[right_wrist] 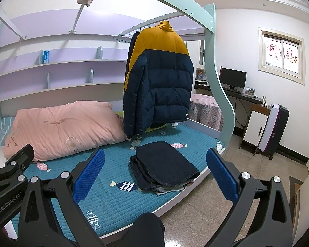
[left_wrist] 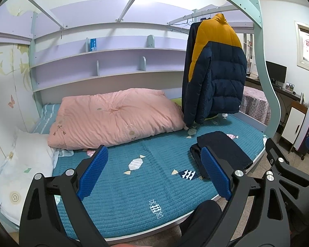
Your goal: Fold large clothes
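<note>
Both tools hang above the bed's near edge with jaws spread wide and nothing between them: the left gripper (left_wrist: 154, 173) and the right gripper (right_wrist: 154, 175) each show ribbed blue pads on black linkage arms. Beneath them lies a teal quilted mattress cover (right_wrist: 105, 195) printed with candy shapes. Near its front right edge rests a folded dark denim garment (right_wrist: 164, 164), flat and layered, just ahead of the right gripper. Behind it a puffy navy-and-mustard jacket (right_wrist: 160, 80) hangs from a rail, hem just above the bed. A plump pink duvet (left_wrist: 113, 115) sits by the lilac shelves (left_wrist: 105, 61); a purple suitcase (right_wrist: 273, 127) stands on the speckled floor.
</note>
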{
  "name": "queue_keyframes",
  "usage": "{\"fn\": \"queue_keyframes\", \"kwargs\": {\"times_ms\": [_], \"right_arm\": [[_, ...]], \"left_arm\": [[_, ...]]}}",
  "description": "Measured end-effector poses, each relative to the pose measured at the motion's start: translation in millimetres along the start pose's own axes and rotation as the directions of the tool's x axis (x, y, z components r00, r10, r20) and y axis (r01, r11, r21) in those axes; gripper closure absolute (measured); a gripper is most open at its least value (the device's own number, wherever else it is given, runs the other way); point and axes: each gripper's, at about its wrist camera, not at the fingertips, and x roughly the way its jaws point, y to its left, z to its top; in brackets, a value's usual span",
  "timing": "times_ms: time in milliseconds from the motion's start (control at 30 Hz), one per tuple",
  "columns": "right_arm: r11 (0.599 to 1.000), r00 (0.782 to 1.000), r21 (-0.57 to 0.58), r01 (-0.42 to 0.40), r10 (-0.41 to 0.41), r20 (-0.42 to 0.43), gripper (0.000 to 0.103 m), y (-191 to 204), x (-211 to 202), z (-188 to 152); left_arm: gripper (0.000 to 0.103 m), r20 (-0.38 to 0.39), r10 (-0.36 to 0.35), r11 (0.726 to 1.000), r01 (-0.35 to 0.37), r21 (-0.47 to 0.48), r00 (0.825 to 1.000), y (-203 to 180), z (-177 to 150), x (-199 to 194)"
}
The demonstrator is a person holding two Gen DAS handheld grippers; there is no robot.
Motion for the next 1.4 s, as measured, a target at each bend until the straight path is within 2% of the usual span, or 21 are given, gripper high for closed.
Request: {"fn": "queue_keyframes", "kwargs": {"times_ms": [967, 1400], "right_arm": [[1.000, 1.000, 0.008, -0.009, 0.009, -0.020, 0.008, -2, 1, -1], [1.000, 0.999, -0.006, 0.000, -0.001, -0.044, 0.008, -4, 7, -5]], "left_arm": [[0.011, -0.009, 0.007, 1.000, -0.007, 0.001, 1.000, 3, -4, -3], [0.011, -0.036, -0.019, 1.000, 0.020, 0.023, 0.999, 12, -14, -7]]}}
